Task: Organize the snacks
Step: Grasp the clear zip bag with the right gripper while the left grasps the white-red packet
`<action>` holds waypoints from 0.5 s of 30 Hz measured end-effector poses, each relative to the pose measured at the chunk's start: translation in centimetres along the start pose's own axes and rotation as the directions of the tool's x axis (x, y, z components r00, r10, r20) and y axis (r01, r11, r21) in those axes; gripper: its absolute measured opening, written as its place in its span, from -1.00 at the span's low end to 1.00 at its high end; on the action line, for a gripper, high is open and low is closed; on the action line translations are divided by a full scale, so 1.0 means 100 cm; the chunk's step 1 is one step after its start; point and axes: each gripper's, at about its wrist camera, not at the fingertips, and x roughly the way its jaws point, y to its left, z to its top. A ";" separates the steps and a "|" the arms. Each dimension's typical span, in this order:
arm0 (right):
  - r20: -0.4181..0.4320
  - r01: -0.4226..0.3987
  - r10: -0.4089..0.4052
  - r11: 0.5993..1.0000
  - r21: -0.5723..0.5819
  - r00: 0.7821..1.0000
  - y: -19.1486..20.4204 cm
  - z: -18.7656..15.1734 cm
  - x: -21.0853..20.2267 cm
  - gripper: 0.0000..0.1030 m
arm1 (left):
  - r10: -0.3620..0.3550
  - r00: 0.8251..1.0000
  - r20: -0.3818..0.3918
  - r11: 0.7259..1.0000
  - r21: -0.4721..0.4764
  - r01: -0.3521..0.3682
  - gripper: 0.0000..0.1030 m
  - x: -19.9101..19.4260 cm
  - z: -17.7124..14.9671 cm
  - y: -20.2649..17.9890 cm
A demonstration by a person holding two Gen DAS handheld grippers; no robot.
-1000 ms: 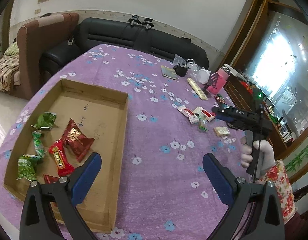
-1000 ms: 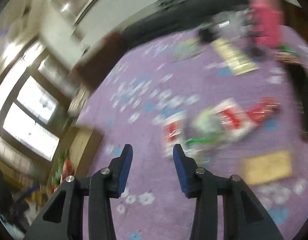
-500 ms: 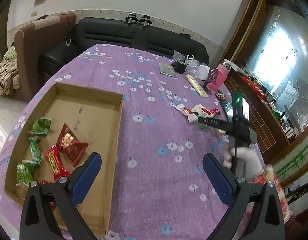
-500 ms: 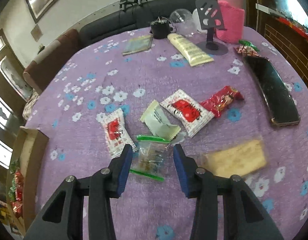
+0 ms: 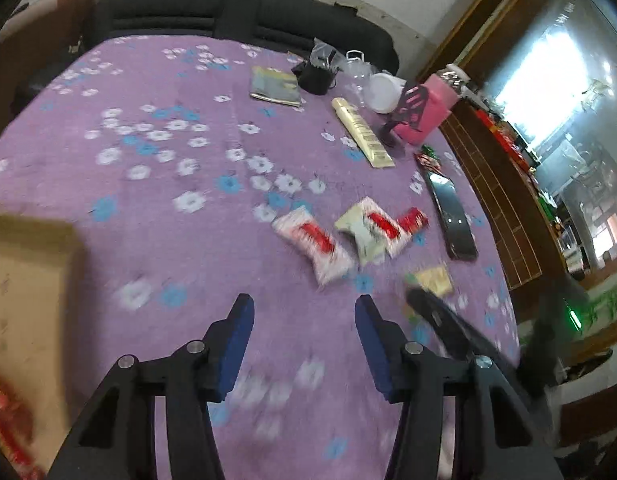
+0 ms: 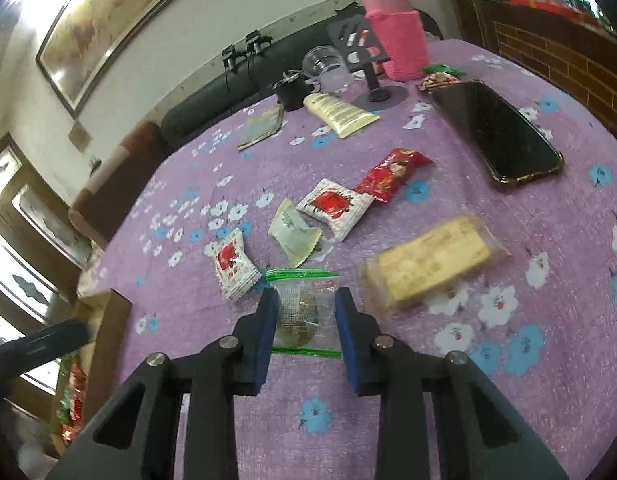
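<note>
A clear packet with green edges (image 6: pixel 304 320) lies on the purple flowered cloth, and my right gripper (image 6: pixel 305 296) is closing on it, its blue pads against both sides. Beyond it lie two white-and-red packets (image 6: pixel 232 264) (image 6: pixel 334 208), a pale packet (image 6: pixel 294 232), a red packet (image 6: pixel 392 172) and a yellow biscuit bar (image 6: pixel 432 260). My left gripper (image 5: pixel 303 304) hovers over bare cloth just short of these snacks (image 5: pixel 320 240); its jaws are closing with nothing between them. The cardboard box (image 5: pixel 24 280) holding several wrapped snacks is at the far left.
A black phone (image 6: pixel 496 132), a pink-sleeved bottle (image 6: pixel 396 36), a phone stand (image 6: pixel 372 92), a cream tube (image 6: pixel 340 110), a black cup (image 6: pixel 292 92) and a booklet (image 6: pixel 262 128) crowd the far right of the table. A dark sofa (image 5: pixel 228 16) runs behind it.
My left gripper swung right, away from the box toward the loose snacks, and its jaws narrowed. My right gripper sank over the clear packet and its pads drew in against it.
</note>
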 end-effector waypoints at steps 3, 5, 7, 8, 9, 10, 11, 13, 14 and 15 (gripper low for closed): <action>0.013 -0.001 0.001 1.000 0.006 1.000 -0.006 0.004 -0.003 -0.45 | 0.010 1.000 0.000 1.000 0.003 -0.010 0.08 0.028 0.017 -0.011; 0.019 -0.008 0.008 1.000 0.009 1.000 -0.008 0.007 -0.005 -0.45 | 0.023 1.000 0.001 1.000 0.009 -0.023 0.08 0.045 0.026 -0.017; 0.030 -0.013 0.013 1.000 0.010 0.999 -0.009 0.009 -0.007 -0.45 | 0.051 0.999 -0.009 0.999 0.020 -0.051 0.14 0.058 0.032 -0.020; 0.035 -0.020 0.019 1.000 0.016 0.999 -0.010 0.011 -0.009 -0.45 | 0.073 0.997 -0.015 0.997 0.029 -0.073 0.14 0.064 0.033 -0.022; 0.038 -0.025 0.024 0.999 0.021 0.999 -0.012 0.011 -0.010 -0.45 | 0.094 0.995 -0.019 0.995 0.041 -0.094 0.14 0.070 0.034 -0.024; 0.041 -0.032 0.031 0.999 0.027 0.999 -0.013 0.012 -0.011 -0.45 | 0.119 0.993 -0.023 0.991 0.055 -0.118 0.14 0.075 0.033 -0.026; 0.041 -0.036 0.034 0.999 0.031 0.999 -0.013 0.013 -0.011 -0.45 | 0.146 0.989 -0.028 0.987 0.068 -0.144 0.14 0.079 0.033 -0.027; 0.041 -0.041 0.039 0.998 0.038 0.998 -0.015 0.013 -0.011 -0.45 | 0.194 0.980 -0.041 0.977 0.100 -0.189 0.05 0.087 0.031 -0.029; 0.042 -0.044 0.043 0.998 0.042 0.998 -0.015 0.014 -0.011 -0.45 | 0.228 0.973 -0.045 0.967 0.124 -0.221 -0.08 0.091 0.029 -0.031; 0.042 -0.046 0.044 0.998 0.043 0.998 -0.015 0.014 -0.011 -0.45 | 0.257 0.966 -0.022 0.956 0.153 -0.251 -0.50 0.090 0.027 -0.033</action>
